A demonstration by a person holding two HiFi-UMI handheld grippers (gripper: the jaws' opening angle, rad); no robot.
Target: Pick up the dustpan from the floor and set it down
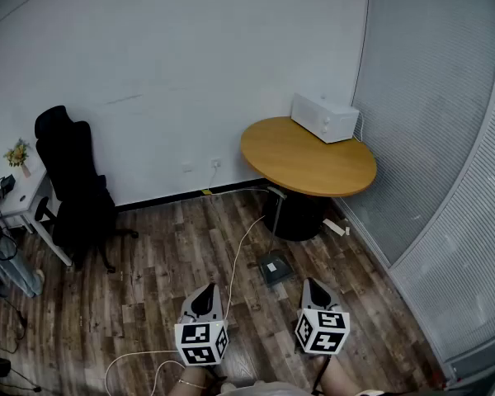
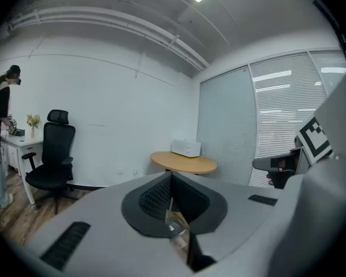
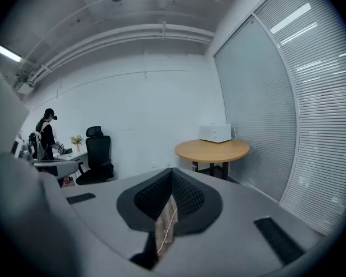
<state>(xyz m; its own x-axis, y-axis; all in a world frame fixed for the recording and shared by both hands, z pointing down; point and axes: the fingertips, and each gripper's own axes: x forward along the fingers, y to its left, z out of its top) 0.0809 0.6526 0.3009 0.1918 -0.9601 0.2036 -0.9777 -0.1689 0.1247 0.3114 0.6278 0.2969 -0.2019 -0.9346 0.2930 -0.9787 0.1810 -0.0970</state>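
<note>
left gripper (image 1: 207, 294) jaws pressed together, empty | right gripper (image 1: 313, 289) clenched too, nothing held | dustpan (image 1: 274, 267) flat on wood floor (image 1: 148, 291) near round table (image 1: 305, 162) base, ahead of both grippers, apart from them

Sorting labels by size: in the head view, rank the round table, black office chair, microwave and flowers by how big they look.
1. The round table and black office chair look about alike, so I won't rank them.
2. The microwave.
3. The flowers, smallest.
</note>
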